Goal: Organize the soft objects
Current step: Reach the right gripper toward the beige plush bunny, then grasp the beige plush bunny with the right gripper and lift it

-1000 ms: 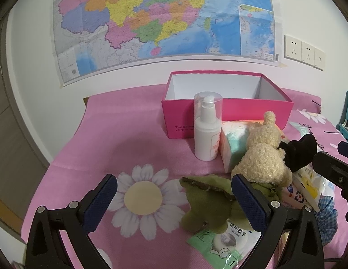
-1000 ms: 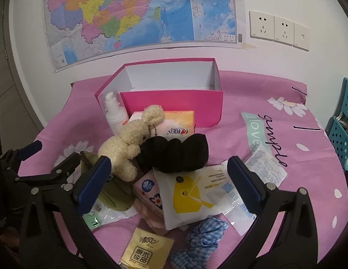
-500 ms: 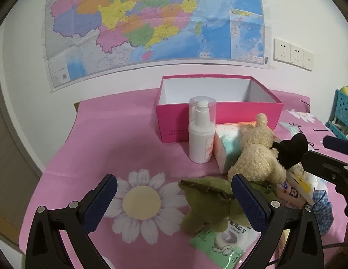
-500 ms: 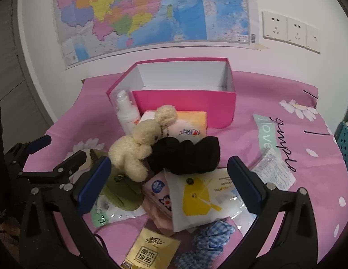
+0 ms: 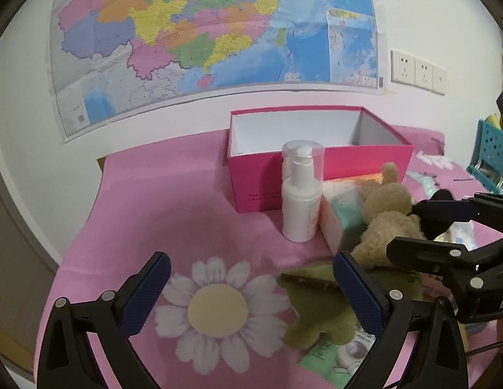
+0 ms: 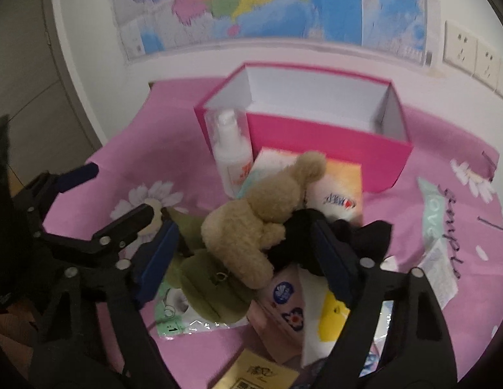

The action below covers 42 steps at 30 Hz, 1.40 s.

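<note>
A beige plush rabbit lies on a pile of soft things, over a green plush toy and a black fuzzy item. My right gripper is open, its fingers on either side of the rabbit, close over it. In the left wrist view the rabbit and green plush sit at the right. My left gripper is open and empty above the pink cloth, left of the pile. An open pink box stands behind, empty inside.
A white pump bottle stands in front of the box, beside a tissue pack. Packets and wipes lie under the pile. A pink flowered cloth covers the table. A map and wall sockets are behind.
My right gripper has moved forward and down toward the pile, so the rabbit now sits between its fingers. The left gripper has shifted slightly left and stayed open.
</note>
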{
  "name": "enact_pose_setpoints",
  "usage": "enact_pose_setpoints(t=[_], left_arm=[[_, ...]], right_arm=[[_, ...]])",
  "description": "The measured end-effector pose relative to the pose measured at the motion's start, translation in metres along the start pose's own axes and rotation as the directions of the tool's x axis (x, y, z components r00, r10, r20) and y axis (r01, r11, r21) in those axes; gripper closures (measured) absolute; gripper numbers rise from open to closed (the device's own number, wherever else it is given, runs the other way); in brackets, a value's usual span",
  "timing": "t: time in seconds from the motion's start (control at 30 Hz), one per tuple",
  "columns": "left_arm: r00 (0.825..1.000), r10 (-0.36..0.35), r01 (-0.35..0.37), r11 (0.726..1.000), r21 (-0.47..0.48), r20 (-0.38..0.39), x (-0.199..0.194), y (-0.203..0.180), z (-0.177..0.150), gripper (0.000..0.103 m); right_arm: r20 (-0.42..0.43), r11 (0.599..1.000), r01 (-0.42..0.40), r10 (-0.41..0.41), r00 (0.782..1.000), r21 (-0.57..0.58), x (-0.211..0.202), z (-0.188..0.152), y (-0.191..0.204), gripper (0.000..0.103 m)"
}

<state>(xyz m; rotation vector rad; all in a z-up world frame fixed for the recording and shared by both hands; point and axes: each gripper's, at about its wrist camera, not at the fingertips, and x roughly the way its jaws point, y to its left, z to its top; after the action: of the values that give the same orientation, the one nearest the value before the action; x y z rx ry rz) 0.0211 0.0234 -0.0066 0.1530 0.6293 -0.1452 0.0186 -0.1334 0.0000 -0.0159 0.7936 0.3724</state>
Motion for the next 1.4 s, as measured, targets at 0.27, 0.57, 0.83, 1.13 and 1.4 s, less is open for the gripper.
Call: enact_pose_setpoints(t=[0.27,0.57,0.83,1.13,1.4], left_arm=[[0.999,-0.052,0.052,0.998,0.036,-0.005,0.008,0.001,0.000,0.002],[0.960,-0.278,0.272,0.957,0.103,0.046,-0.009,-0.014,0.015,0.002],[0.916,-0.397,0.383,0.908,0.172,0.057,-0.006,-0.041,0.044,0.012],[0.915,-0.394,0.355,0.890,0.287,0.090,-0.009,-0.060,0.074,0.054],[0.933,-0.347,0.308,0.906,0.291,0.092,0.015,-0.059,0.120,0.061]], right_arm=[[-0.055,0.998,-0.032,0.035,0.998,0.055,0.027,0.003,-0.015,0.050],[0.096,0.994,-0.098,0.093,0.991,0.050,-0.015,0.015,-0.026,0.063],[0.154,0.991,-0.132,0.128,0.980,0.014,-0.033,0.031,-0.018,0.063],[0.217,0.986,-0.166,0.166,0.962,-0.015,-0.044,0.054,-0.024,0.063],[0.248,0.980,-0.189,0.196,0.949,-0.053,-0.033,0.098,-0.037,0.063]])
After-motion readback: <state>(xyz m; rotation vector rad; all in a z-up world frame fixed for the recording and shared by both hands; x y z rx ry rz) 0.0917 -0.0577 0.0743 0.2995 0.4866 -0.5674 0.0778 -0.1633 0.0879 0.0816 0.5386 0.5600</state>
